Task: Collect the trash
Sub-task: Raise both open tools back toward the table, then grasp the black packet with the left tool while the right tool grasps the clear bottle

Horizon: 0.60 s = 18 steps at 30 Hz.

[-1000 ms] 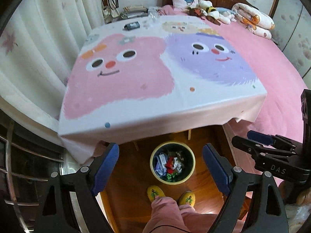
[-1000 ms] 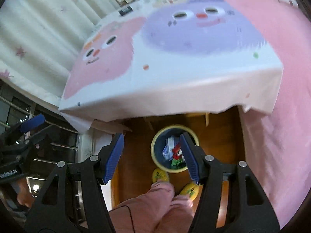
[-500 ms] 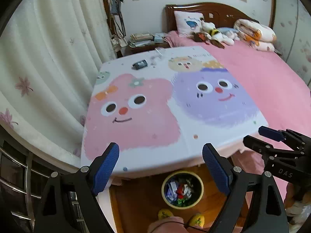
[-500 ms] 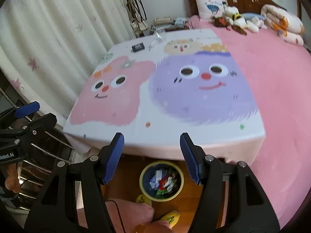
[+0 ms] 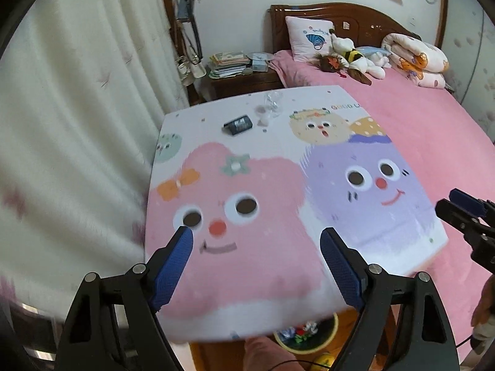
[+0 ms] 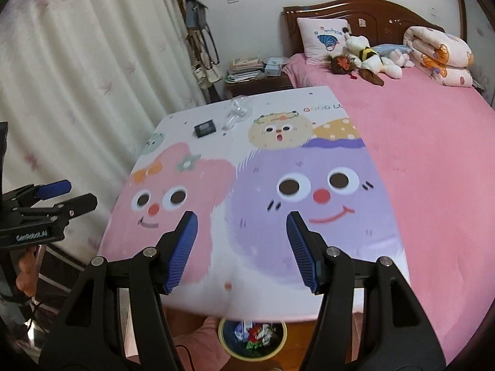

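The table, draped in a cartoon-face cloth, fills both views and butts against the pink bed on its right side. Nearly all of its top is bare. What is left to collect sits at the far end: a small dark packet and, just beside it on the right, a crumpled clear wrapper. The trash bin, already holding colourful scraps, stands on the floor under the near edge, by the person's pink-clad knee.

The step in hand looks like a reach across the table for those 2 pieces. To do it well, carry 1 gripper low and level over the cloth to the far end, line its pads up on either side of the packet, and pinch without dragging the cloth. The clear wrapper is probably light and springy, so a firm bite on its bulk would suit it better than a nip at an edge.

The left hand-held gripper hovers above the near half of the table, over the pink face, jaws spread wide and empty, aimed at the far end. The right hand-held gripper hovers alongside, over the purple face, also agape with nothing between its pads, though less widely. Both are well apart from the trash.
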Available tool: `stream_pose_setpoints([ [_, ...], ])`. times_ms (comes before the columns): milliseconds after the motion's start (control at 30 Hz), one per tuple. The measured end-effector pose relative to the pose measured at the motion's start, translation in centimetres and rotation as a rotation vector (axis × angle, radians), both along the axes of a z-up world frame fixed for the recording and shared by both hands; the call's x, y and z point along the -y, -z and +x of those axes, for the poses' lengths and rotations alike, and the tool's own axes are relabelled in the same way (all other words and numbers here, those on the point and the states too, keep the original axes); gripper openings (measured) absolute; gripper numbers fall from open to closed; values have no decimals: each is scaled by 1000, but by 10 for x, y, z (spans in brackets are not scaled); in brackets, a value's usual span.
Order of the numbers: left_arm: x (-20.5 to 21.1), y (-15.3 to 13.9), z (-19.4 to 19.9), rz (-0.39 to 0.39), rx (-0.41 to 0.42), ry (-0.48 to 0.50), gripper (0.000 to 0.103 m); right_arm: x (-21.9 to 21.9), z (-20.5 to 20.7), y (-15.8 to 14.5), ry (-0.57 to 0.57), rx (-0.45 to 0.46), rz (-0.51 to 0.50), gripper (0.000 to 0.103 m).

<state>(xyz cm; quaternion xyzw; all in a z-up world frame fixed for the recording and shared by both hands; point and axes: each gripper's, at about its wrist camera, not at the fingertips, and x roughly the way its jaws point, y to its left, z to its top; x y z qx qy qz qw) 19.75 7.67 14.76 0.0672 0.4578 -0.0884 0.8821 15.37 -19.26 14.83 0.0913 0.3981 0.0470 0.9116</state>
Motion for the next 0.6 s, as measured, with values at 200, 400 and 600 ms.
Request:
stream_pose_setpoints([
  [200,-25,2,135,-8,-40,76,86,-17,86,6,103,-55,17,57],
  [400,-34,29,272,-9,-98,168,86,-37,184,30,184,-130,50,57],
  [600,-21,89,380,17,-167,215,86,-56,278,62,224,-165,28,57],
])
